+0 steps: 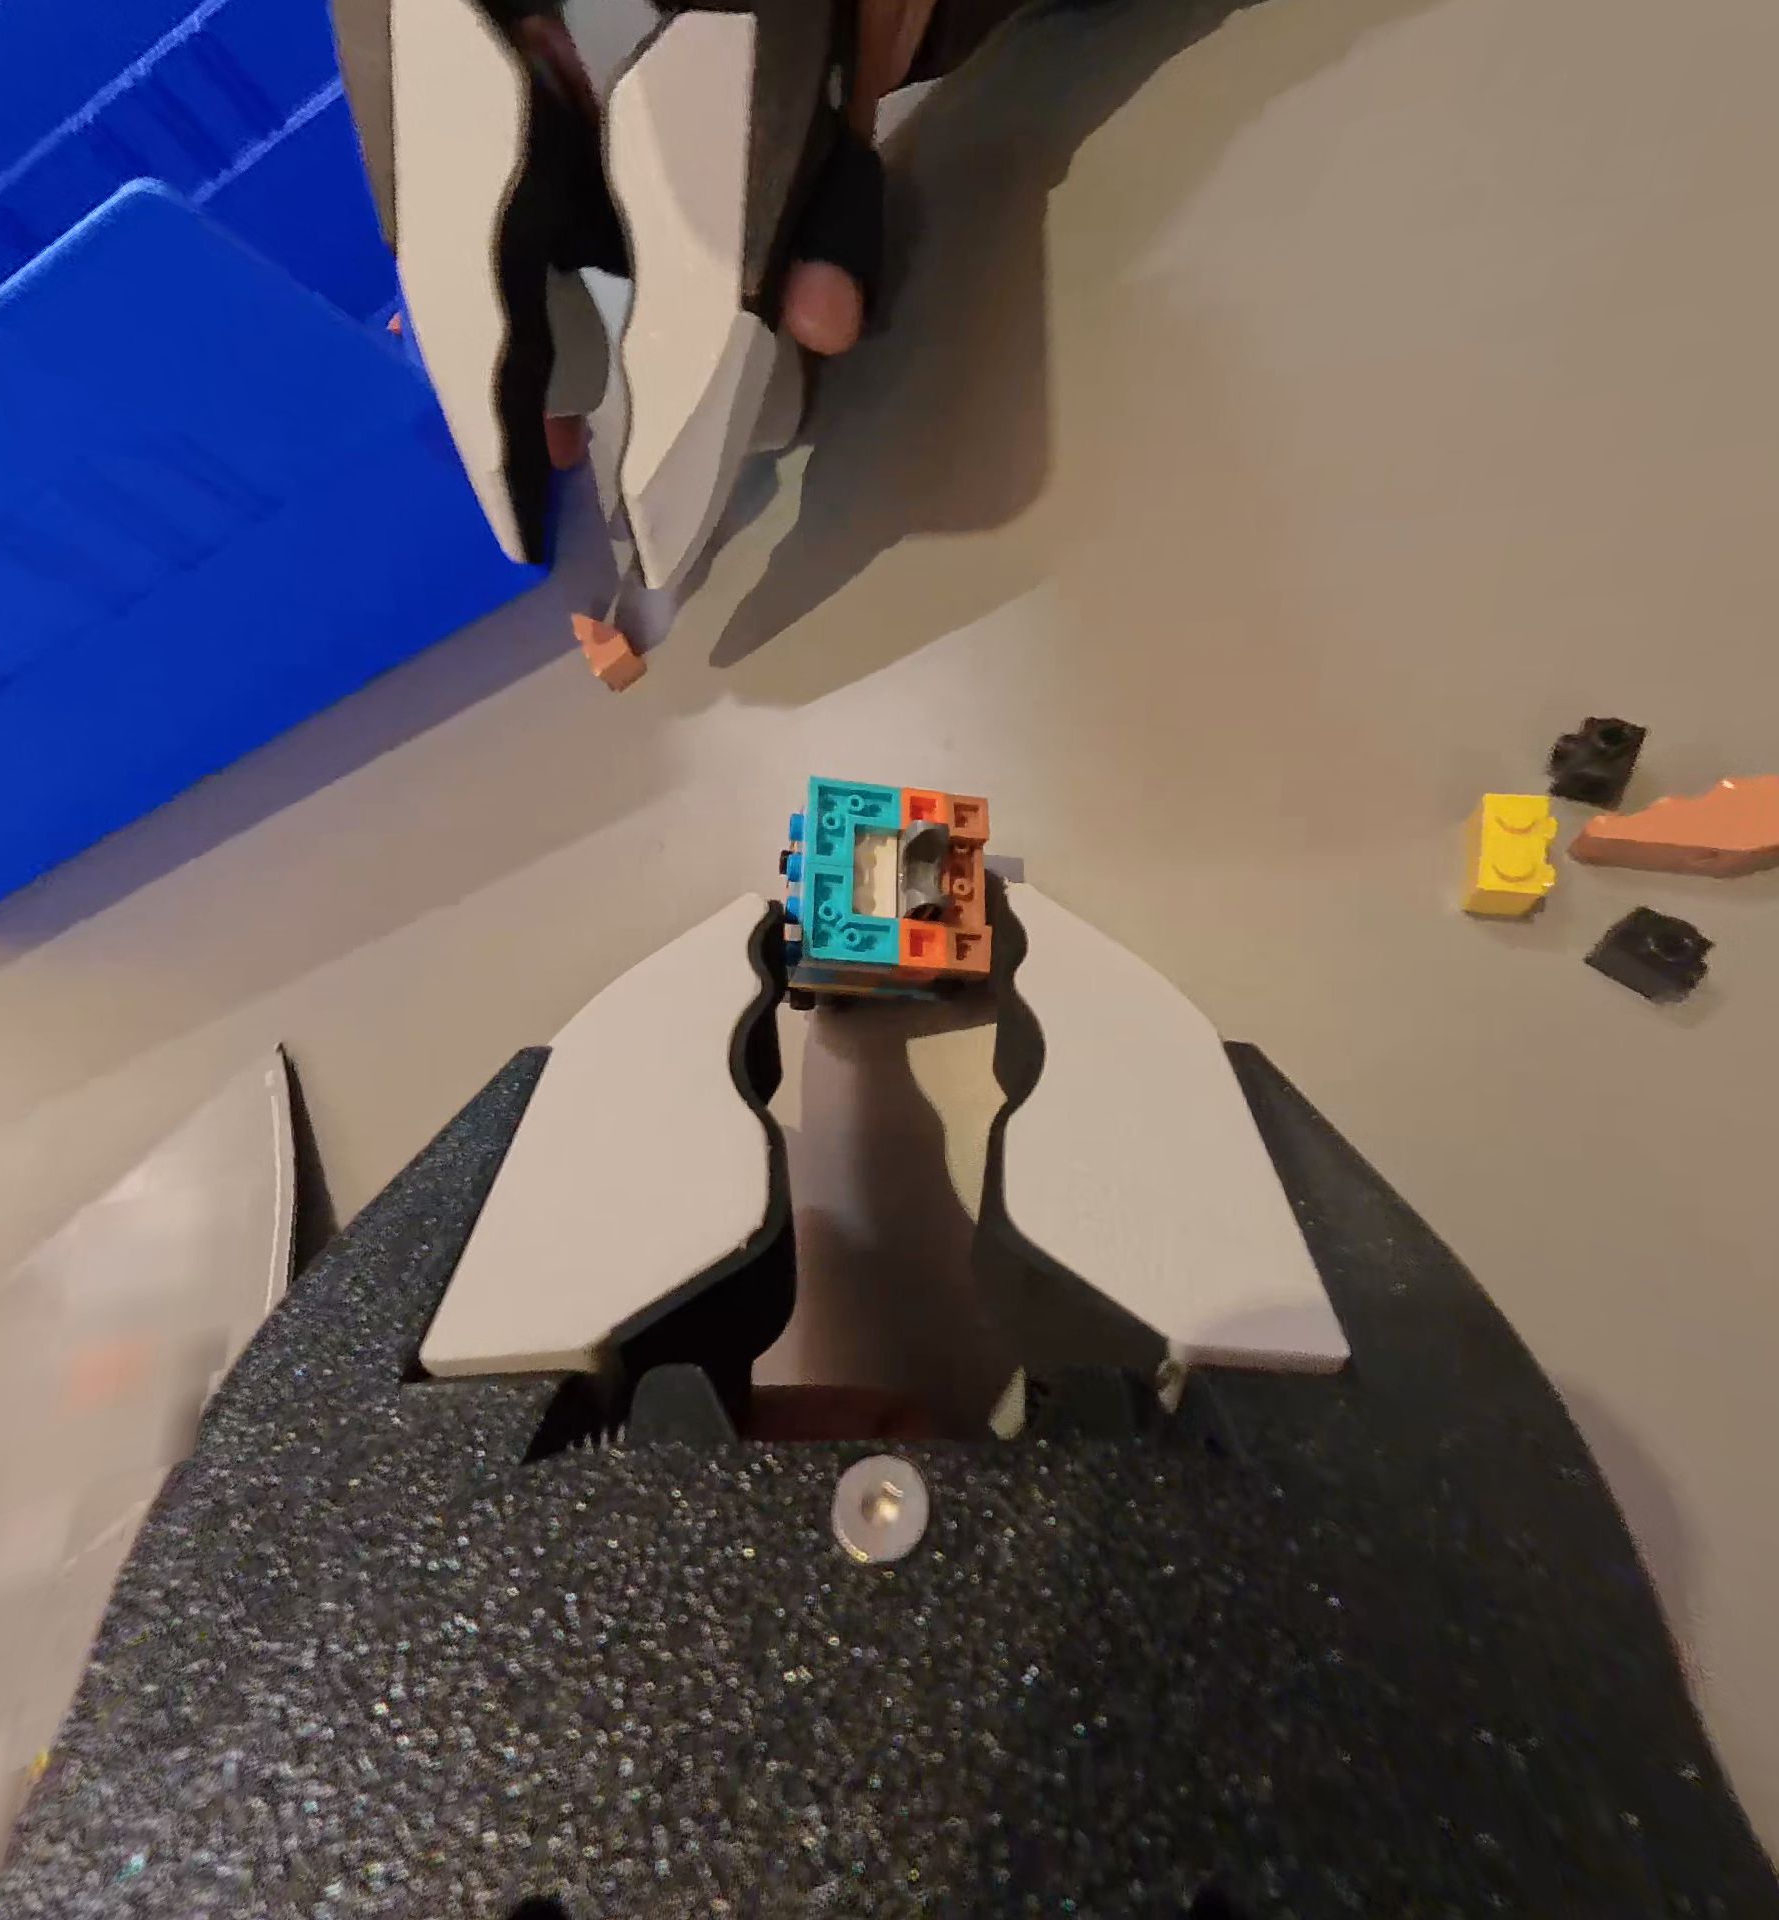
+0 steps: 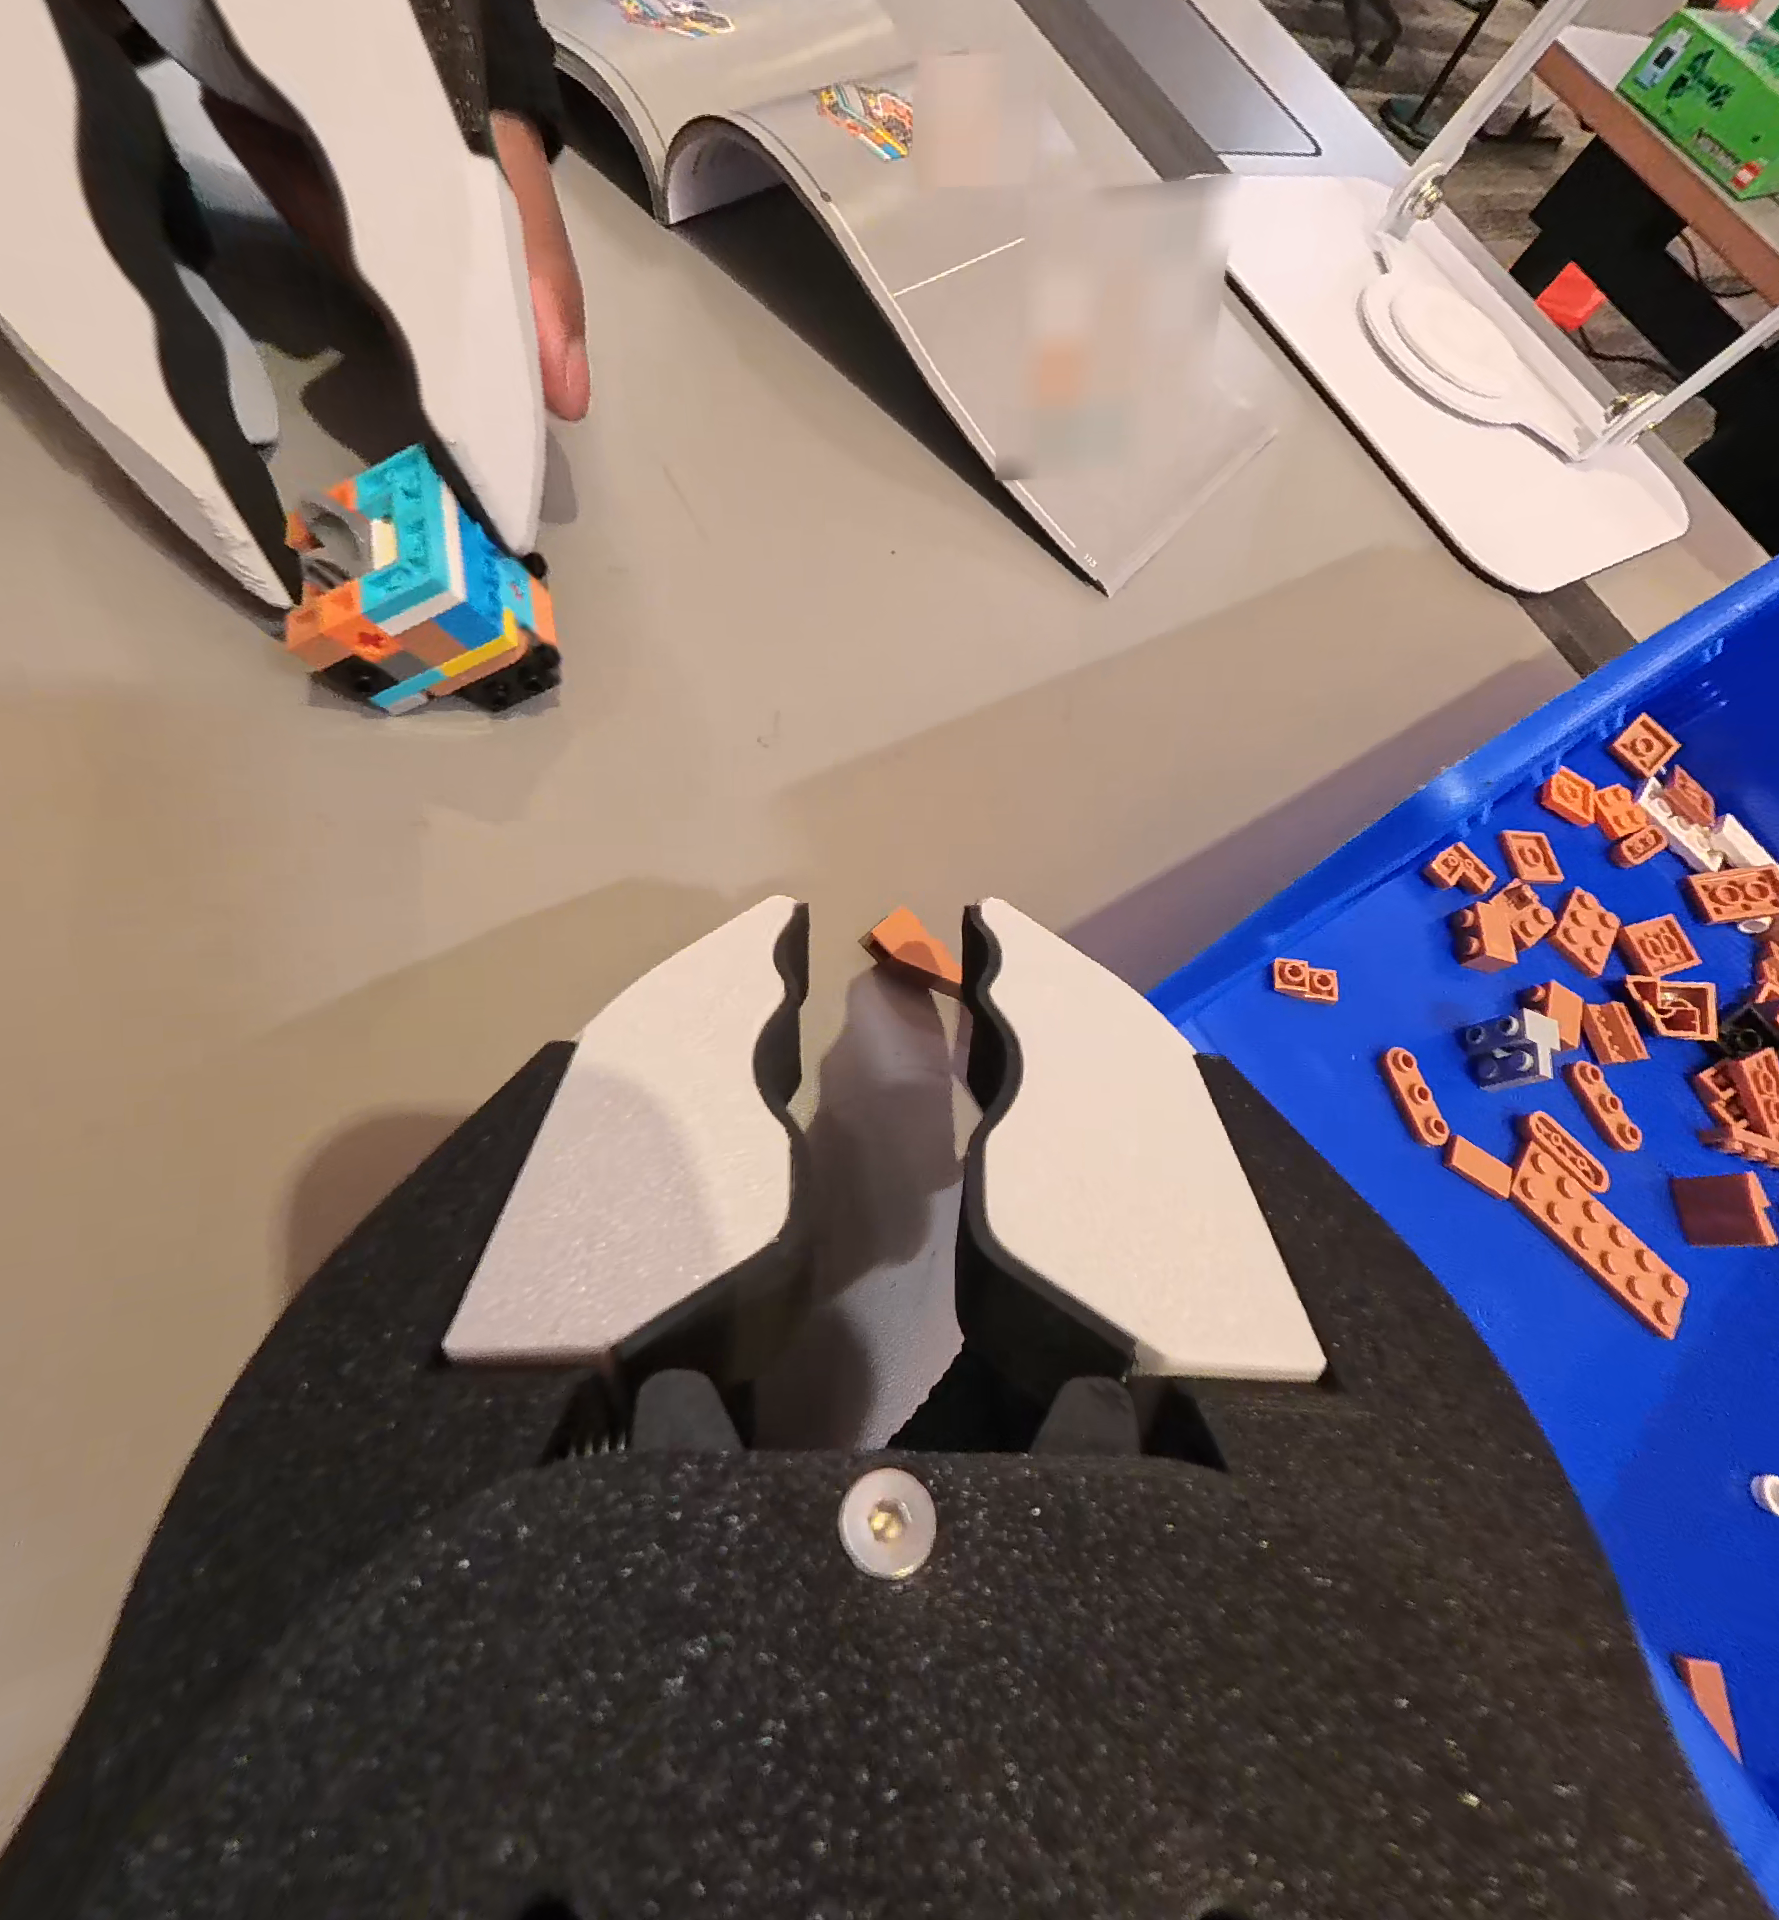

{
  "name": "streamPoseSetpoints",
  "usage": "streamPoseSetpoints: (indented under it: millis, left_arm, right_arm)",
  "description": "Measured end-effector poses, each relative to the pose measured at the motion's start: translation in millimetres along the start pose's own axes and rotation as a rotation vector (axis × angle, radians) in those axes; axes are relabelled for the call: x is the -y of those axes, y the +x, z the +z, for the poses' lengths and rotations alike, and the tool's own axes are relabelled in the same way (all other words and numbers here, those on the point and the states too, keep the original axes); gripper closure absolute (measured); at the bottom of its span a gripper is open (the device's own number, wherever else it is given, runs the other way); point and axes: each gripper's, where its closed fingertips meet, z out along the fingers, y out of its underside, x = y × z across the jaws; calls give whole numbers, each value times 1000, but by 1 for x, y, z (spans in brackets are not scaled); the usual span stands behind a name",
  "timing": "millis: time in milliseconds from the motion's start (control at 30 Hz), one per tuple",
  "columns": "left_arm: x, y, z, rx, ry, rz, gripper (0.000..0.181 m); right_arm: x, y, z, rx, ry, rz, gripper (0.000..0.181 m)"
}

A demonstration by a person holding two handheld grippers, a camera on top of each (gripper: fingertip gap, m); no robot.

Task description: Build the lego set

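Observation:
A small multicoloured lego build (image 1: 890, 883), teal and orange on top with black feet, stands on the grey table. My left gripper (image 1: 890, 914) is shut on its two sides; both also show in the right wrist view, the build (image 2: 428, 592) and the left gripper (image 2: 407, 571). A small brown slope piece (image 2: 911, 951) lies on the table between the tips of my right gripper (image 2: 885, 925), close to the right finger. The jaws stand apart, so it is open. The left wrist view shows the right gripper (image 1: 599, 582) tip-down over that piece (image 1: 610, 649).
A blue bin (image 2: 1643, 1558) of mostly brown lego pieces sits right of my right gripper, also seen in the left wrist view (image 1: 137, 520). A yellow brick (image 1: 1508, 852), a brown wedge (image 1: 1695, 826) and two black pieces (image 1: 1597, 758) lie loose. An open instruction booklet (image 2: 864, 260) and white lamp base (image 2: 1467, 364) lie behind.

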Motion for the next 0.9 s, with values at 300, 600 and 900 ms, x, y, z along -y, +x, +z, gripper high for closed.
streamPoseSetpoints:
  millis: [300, 600, 900]
  left_arm:
    - [-8, 1, -13, 177, -62, -201, 143]
    - [-12, 1, -24, 232, -49, -265, 143]
    - [-13, 0, -29, 252, -37, -266, 143]
  right_arm:
    - [-2, -4, 2, -46, -34, -156, 153]
    - [1, -12, 4, 32, -212, -427, 159]
    - [-12, 3, 15, -23, -455, -510, 153]
